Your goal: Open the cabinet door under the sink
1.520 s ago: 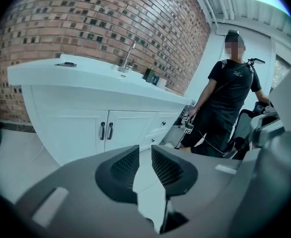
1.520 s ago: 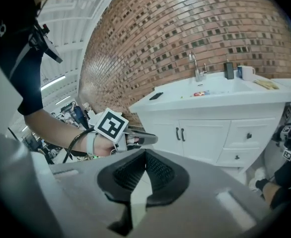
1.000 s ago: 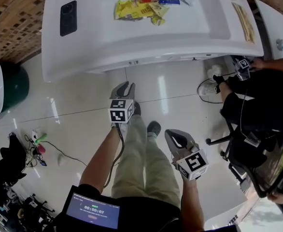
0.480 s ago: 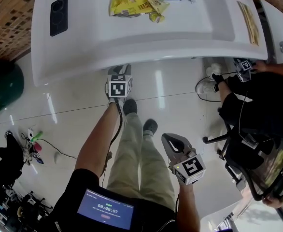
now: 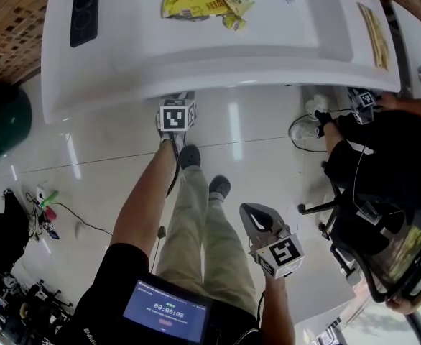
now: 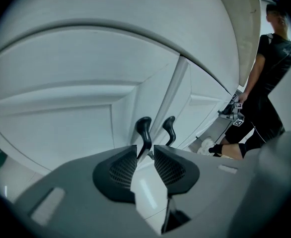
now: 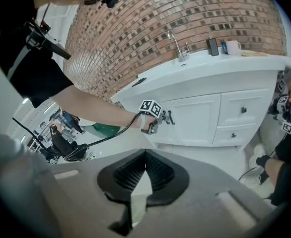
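Left gripper (image 6: 145, 157) is at the cabinet door (image 6: 61, 128) under the sink counter (image 5: 196, 60), released, jaws slightly apart. The door's black handle (image 6: 144, 131) sits in the gap at the jaw tips, not clamped. 2nd handle (image 6: 169, 128) is just right of it. Right gripper (image 7: 144, 155) is clenched on nothing, held near the person, well apart from the cabinet.

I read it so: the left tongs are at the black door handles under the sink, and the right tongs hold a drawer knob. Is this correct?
Not quite. The left tongs are at the black door handles, but the right tongs hold nothing: they hang shut beside the person's leg, well back from the cabinet and its drawer knobs, as the head view shows.
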Motion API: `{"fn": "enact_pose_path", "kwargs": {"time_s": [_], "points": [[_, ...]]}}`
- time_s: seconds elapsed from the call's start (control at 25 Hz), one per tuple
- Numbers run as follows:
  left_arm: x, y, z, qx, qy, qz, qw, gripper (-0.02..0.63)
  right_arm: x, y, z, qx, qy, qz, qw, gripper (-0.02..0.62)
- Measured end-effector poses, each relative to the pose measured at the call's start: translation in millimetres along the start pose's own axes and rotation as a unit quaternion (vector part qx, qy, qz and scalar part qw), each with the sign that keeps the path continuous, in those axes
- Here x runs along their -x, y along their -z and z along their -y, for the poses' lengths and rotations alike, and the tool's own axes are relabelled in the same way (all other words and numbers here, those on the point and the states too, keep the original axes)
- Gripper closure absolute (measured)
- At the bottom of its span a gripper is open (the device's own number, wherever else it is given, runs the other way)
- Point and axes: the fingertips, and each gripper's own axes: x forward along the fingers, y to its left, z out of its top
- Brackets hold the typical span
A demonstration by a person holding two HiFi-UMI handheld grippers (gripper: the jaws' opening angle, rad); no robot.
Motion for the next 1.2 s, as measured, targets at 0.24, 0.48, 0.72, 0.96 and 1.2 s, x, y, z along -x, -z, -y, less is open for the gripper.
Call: {"fn": "enact_pose_path", "kwargs": {"time_s": [0.24, 0.48, 0.72, 0.96, 1.2], "points": [[4, 0, -3, 0.017, -0.007, 0.018, 0.9997, 0.515, 5, 13, -3, 0.007, -0.005, -0.012, 1.000, 0.603], [9, 7, 1, -0.013, 0.001, 0.012, 0.9998, 0.521, 7, 18, -9, 0.011, -0.008, -0.012, 1.000, 0.603], [20, 24, 5, -0.035, 0.010, 0.011, 0.9993, 0.525, 10, 21, -16, 0.022, -0.014, -0.010, 1.000, 0.604], [34, 44, 10, -0.032, 0.018, 0.014, 0.9992, 0.522, 17, 34, -20, 0.025, -0.016, -0.018, 0.999, 0.604], [50, 65, 13, -0.027, 0.021, 0.011, 0.9994, 0.522, 26, 43, -25, 0.031, -0.021, -0.020, 0.999, 0.604]]}}
